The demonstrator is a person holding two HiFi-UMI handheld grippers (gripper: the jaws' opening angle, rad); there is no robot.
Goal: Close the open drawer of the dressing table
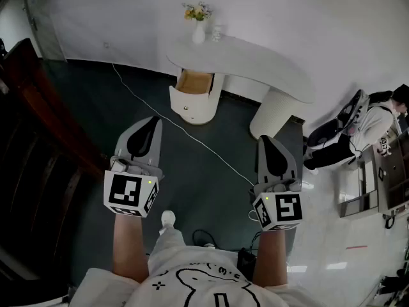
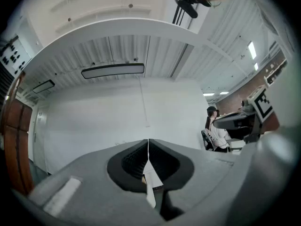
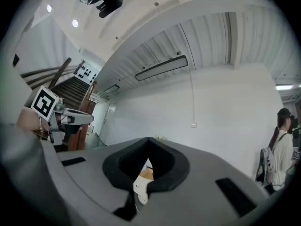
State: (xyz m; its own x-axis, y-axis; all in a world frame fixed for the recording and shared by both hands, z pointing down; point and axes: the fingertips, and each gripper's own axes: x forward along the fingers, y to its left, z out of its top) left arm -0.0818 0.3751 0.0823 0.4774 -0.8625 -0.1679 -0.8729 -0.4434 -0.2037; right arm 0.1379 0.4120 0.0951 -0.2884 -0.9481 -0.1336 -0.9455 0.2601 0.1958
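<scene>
The drawer (image 1: 190,104) stands pulled out of the left end of the white dressing table (image 1: 255,62), against the pale wall at the far side of the room. Its front is a smooth, rounded white panel with small knobs, and its inside is bare light wood. The table has a glossy kidney-shaped top on a round white pedestal at its right end. On the top, above the drawer, stands a small white vase (image 1: 199,34) of yellow flowers, with a little white object just beside it (too small to tell what).

The left hand-held gripper (image 1: 153,121) (image 2: 148,147) and the right hand-held gripper (image 1: 264,141) (image 3: 149,142) are both matte grey plastic with black ribbed pads. Each has its jaws pressed together on nothing, held side by side well short of the drawer. Each carries a cube with square black-and-white markers.

Between the grippers and the table lies dark carpeted floor (image 1: 211,165), crossed on a slant by a thin white cable (image 1: 192,136) that passes just in front of the drawer. A dark wooden staircase (image 1: 38,107) runs along the left. At the right, on shiny pale floor, a person (image 1: 377,123) sits in a chair near the table's pedestal end
</scene>
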